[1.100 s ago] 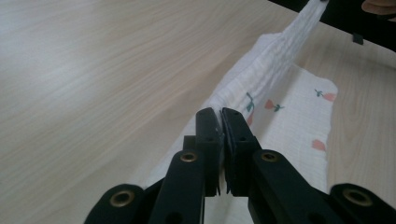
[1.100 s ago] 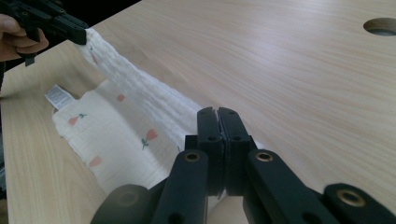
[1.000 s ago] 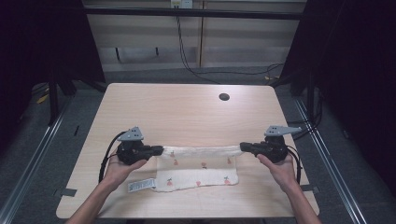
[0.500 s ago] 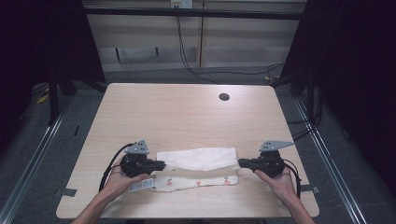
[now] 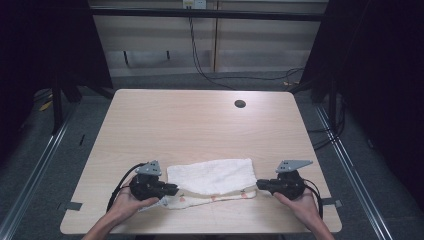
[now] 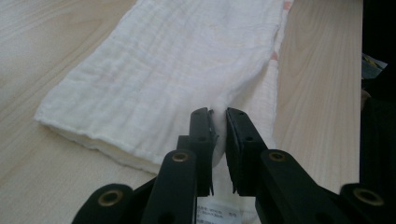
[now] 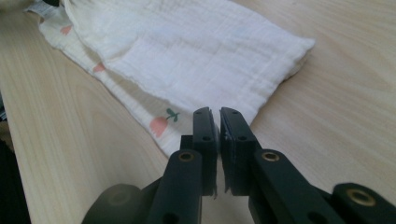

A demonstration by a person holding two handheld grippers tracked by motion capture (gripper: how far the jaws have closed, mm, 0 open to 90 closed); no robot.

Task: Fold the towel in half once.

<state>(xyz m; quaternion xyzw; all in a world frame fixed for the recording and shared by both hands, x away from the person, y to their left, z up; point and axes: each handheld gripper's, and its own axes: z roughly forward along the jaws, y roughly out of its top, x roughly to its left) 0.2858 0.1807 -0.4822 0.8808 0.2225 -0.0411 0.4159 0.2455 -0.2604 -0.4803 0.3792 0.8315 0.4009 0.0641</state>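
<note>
Since the folded white muslin cloth with little pink fruit prints (image 5: 210, 181) is soft, light and floppy (near table edge), corners are best pinched. Left gripper (image 6: 219, 122) jaws, just easing open, pinch a fold; right gripper (image 7: 218, 120) jaws, just parting, look empty.

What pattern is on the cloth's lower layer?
Small pink tulip-like prints on white cloth, clearest in the right gripper view.

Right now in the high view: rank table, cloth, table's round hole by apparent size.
1. table
2. cloth
3. hole
The gaps are plain, so nearness to the camera changes nothing.
</note>
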